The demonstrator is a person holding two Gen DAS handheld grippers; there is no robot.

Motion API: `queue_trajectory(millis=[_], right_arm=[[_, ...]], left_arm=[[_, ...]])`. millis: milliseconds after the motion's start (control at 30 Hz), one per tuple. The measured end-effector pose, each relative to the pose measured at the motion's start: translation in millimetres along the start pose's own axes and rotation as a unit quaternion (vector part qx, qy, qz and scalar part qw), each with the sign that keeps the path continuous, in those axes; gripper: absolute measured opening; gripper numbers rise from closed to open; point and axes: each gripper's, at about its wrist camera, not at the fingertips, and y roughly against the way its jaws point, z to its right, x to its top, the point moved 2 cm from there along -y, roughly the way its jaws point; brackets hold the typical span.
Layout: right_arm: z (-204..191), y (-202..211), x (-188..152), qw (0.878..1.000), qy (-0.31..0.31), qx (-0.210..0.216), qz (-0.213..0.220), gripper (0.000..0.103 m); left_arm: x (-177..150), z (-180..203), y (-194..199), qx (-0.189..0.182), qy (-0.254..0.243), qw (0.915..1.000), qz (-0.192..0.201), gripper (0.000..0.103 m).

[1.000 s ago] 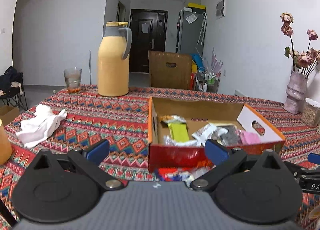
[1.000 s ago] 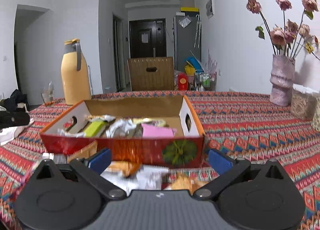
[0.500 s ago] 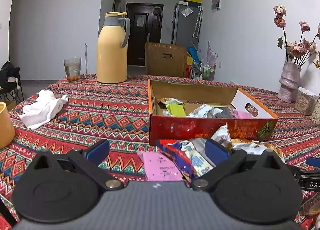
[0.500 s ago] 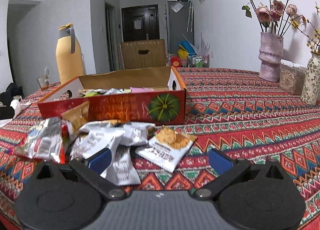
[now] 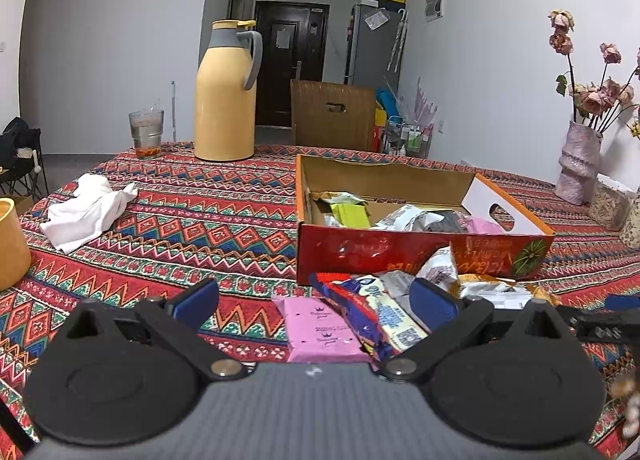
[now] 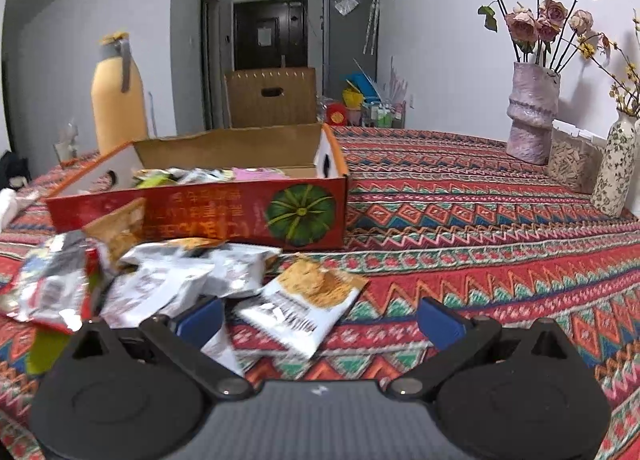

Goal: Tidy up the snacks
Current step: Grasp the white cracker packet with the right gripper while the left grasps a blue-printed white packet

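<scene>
Your left gripper (image 5: 316,306) and right gripper (image 6: 318,320) have pulled back from the cardboard box (image 5: 404,256); both jaws stand released, empty. Loose snack packets (image 6: 172,280) now lie exposed before it, still awaiting boxing.

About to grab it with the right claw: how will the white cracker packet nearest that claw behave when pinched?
The cracker packet looks like thin, crinkly film, so probably light and floppy. Its glossy wrapper may slip. The contents likely crush under a hard squeeze.
</scene>
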Motion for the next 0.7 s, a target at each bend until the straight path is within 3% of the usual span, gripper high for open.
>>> queue_trajectory(millis=[333,433,533,600,700], right_arm=[[4.2,-65.5,21.2,0.996,-0.031,-0.033,-0.075,0.103],[-0.8,-62.7,14.2,0.997,-0.023,-0.022,-0.073,0.095],[-0.8,-50.9,8.6,0.998,-0.016,-0.004,-0.065,0.078],[0.3,-41.8,4.2,0.998,-0.009,0.015,-0.058,0.055],[4.5,-31.8,-2.4,0.998,-0.005,0.032,-0.045,0.048]], left_arm=[[1.6,4.5,0.7,0.003,-0.004,1.0,-0.001,0.103],[1.7,4.6,-1.7,0.005,-0.004,1.0,-0.004,0.103],[1.4,6.6,-7.1,0.003,-0.001,0.9999,-0.012,0.103],[0.8,10.6,-10.6,-0.003,0.0,0.9998,-0.019,0.103],[0.8,20.5,-18.1,-0.009,0.001,0.9993,-0.035,0.103]])
